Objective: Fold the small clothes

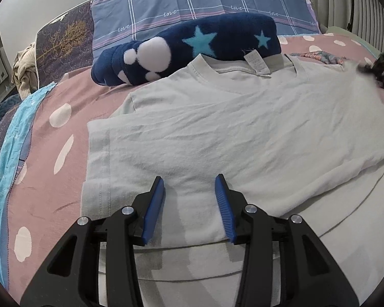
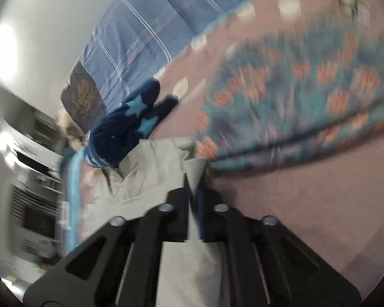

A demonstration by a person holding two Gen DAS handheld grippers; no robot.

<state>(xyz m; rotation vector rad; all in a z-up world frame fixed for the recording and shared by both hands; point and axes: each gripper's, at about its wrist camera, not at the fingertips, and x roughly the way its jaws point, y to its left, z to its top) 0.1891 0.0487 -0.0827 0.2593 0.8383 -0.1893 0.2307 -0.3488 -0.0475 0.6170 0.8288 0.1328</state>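
Note:
A pale grey T-shirt (image 1: 243,128) lies flat on the pink dotted bed sheet (image 1: 51,158), with its collar and label toward the far side. My left gripper (image 1: 190,179) is open just above the shirt's near edge, its blue pads (image 1: 156,204) on either side of a strip of fabric without pressing on it. At the right edge of the left wrist view, my right gripper (image 1: 366,67) appears blurred at the shirt's far right corner. In the tilted, blurred right wrist view, my right gripper (image 2: 193,181) is shut on a fold of the T-shirt (image 2: 151,174).
A rolled navy fleece with light blue stars (image 1: 192,48) lies just behind the collar. Behind it leans a blue plaid pillow (image 1: 192,0). A floral garment (image 2: 294,97) lies on the sheet to the right. A turquoise cloth (image 1: 10,140) hangs along the bed's left edge.

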